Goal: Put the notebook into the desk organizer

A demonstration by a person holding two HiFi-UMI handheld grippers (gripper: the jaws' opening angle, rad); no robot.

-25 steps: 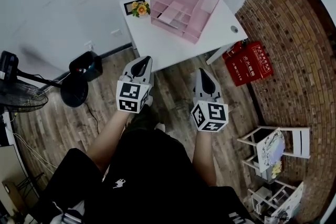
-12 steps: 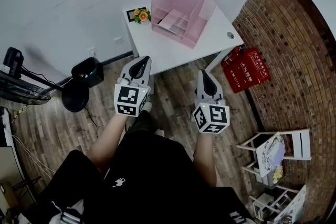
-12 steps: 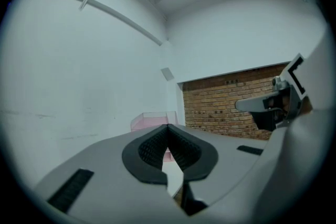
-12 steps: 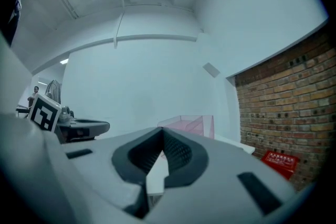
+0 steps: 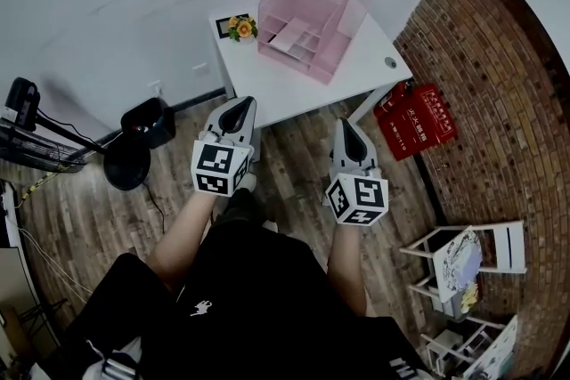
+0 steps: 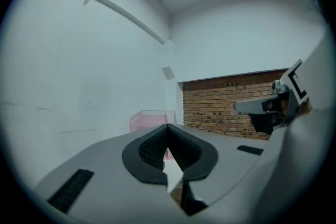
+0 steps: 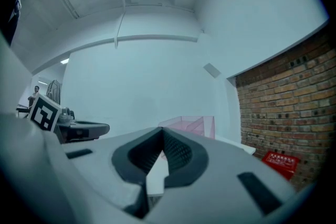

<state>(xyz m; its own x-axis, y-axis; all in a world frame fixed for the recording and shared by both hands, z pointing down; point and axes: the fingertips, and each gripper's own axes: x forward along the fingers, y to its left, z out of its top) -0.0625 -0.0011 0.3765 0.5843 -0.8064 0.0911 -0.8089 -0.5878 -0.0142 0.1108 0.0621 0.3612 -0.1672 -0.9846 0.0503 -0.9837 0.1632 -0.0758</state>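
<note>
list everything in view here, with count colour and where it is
table: one, white, against the white wall ahead
desk organizer: one, clear pink, on the table's far side
flowers: one small bunch, yellow-orange, on the table left of the organizer
red case: one, red, on the floor by the brick wall
black stand: one, black, on the wood floor at left
rack: at least one, white, lower right
left hand-held gripper: one, grey, shut, empty, short of the table
right hand-held gripper: one, grey, shut, empty, beside the left one
</note>
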